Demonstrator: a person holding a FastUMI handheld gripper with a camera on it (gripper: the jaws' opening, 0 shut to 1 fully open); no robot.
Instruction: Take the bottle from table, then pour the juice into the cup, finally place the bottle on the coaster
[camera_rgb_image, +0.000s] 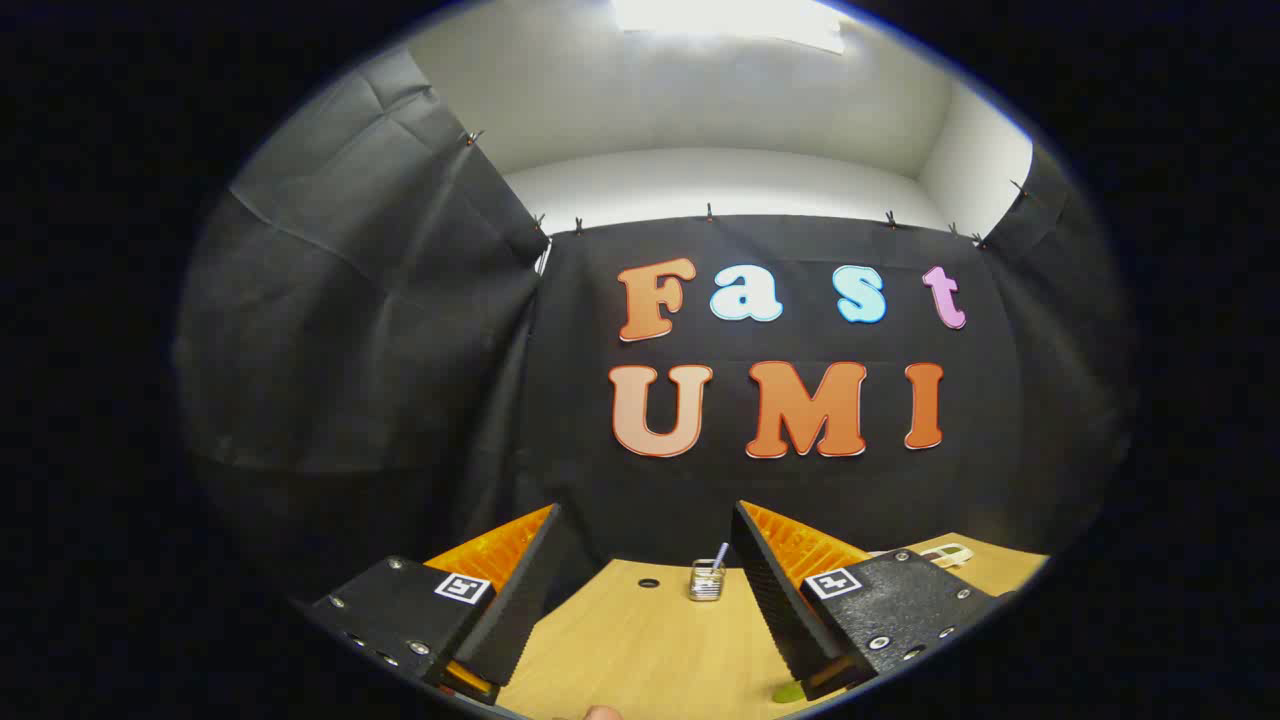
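Gripper (645, 600) nearest: both fingers spread wide, nothing between them but bare table (640, 650). Each finger block carries a square marker tag on top. Right at the near edge of the table, between the finger bases, a small pale rounded bit (603, 713) pokes in, maybe a fingertip, can't tell. Under the right finger's base a sliver of something green (789, 692) shows, mostly hidden by the finger, can't identify it.

Landmark = the cup (706, 581). It's a small clear glass standing upright on the wooden table, beyond the fingertips, closer to the right finger than the left. A thin light stick or straw (718, 556) leans out of it toward the right finger. Contents otherwise too small to tell.

Left of the cup, a little apart, a small dark round hole or dot (648, 582) in the tabletop.
Right of the cup, past the right finger, a pale flat object (948, 553) lies on the table, partly blocked by the finger; could be the coaster, can't confirm.

Bottle: can't locate it for sure.

Behind the cup: black cloth wall (420, 330), clipped along its top edge, white wall above.
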